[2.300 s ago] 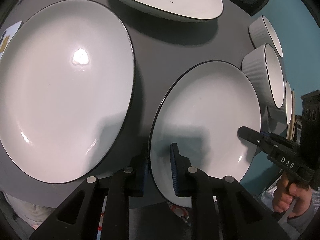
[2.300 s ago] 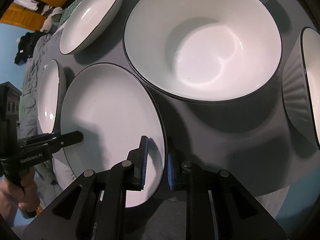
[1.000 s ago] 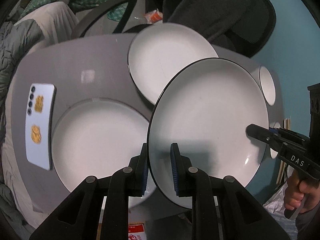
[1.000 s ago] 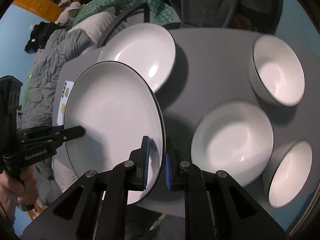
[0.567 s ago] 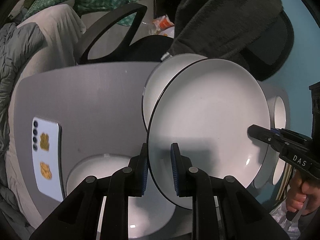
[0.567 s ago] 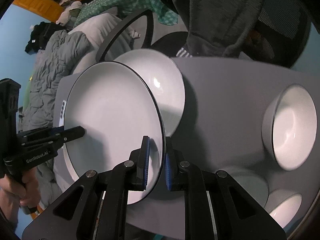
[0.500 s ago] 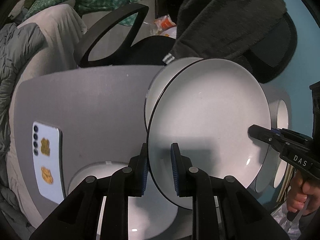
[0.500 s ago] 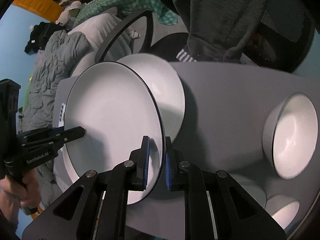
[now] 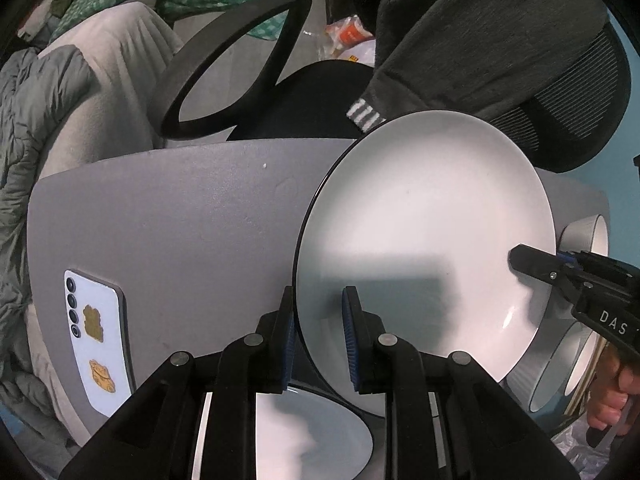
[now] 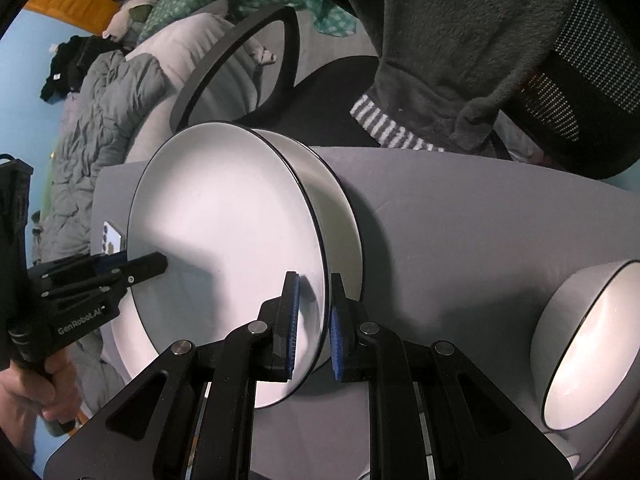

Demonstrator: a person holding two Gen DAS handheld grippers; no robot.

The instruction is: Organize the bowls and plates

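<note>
**Both grippers carry one plate over a second**

My left gripper [image 9: 318, 334] pinches the near rim of the white plate [image 9: 424, 240] between its blue pads; my right gripper [image 10: 312, 326] clamps the opposite rim of the same plate. I hold it tilted above the grey tabletop [image 9: 180, 220], over another plate [image 10: 340, 216] that lies near the far edge. A bowl [image 10: 588, 344] sits to the right, a phone [image 9: 98, 340] to the left. Beyond stands a black chair [image 9: 240, 64].
</note>
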